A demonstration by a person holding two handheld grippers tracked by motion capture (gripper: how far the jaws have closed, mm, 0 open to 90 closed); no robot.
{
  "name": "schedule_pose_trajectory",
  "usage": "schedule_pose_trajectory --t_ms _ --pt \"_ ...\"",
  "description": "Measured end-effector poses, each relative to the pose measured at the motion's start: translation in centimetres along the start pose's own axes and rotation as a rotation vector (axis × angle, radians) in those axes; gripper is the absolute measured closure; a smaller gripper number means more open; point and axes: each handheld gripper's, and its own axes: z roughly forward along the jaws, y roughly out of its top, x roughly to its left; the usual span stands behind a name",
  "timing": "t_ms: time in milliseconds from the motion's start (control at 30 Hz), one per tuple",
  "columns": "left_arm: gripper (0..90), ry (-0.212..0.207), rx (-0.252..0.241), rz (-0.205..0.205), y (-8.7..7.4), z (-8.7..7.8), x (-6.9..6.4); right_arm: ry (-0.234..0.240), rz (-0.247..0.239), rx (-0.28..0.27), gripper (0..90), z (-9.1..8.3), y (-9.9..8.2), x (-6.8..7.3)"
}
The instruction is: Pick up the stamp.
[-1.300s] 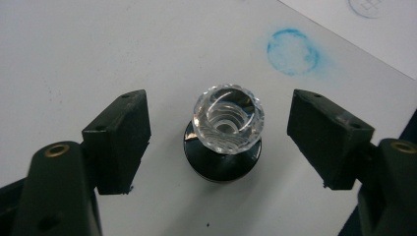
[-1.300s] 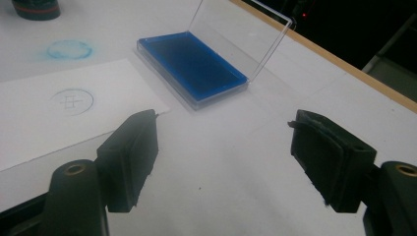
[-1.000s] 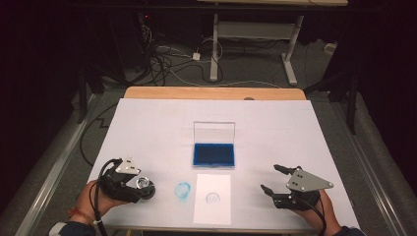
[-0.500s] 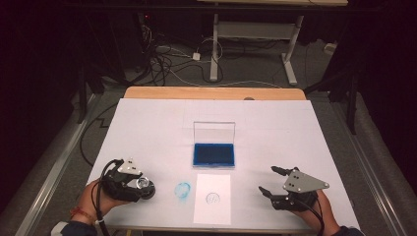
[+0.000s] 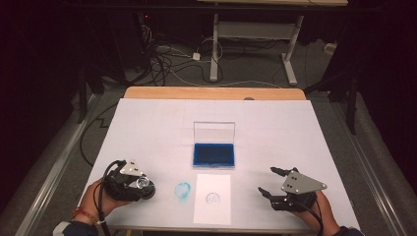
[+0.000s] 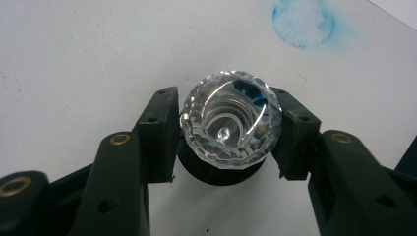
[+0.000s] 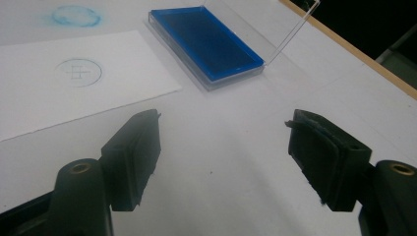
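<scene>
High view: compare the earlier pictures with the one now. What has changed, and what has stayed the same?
The left tool has just been closing its jaws, and they now grip the clear round stamp from both sides. The right tool has barely changed, jaws open, nothing between them. The ink pad case, the paper and the blue ink smudge stayed put.

The stamp between my left hand-held gripper's black pads is clear and faceted on top, with a black base and a glint of blue inside, and it stands on the white worktop, whose far edge is light wood. Beside it is a smudged pale blue ring of ink, then a white card with a thin circle and cross drawn on it. The ink pad is deep blue in a clear case, and my right hand-held gripper is black with a grey plate.
</scene>
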Motion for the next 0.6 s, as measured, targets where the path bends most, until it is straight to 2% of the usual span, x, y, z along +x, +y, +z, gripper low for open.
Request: schedule_pose_trajectory --t_ms 67,600 --pt "52.6 0.007 0.000 0.005 0.06 -0.04 -0.11 -0.008 -0.014 0.009 27.8 0.02 0.01 0.09" --pt "53.4 0.025 0.003 0.022 0.10 -0.08 -0.28 -0.011 -0.039 0.026 28.0 0.14 0.03 0.31"
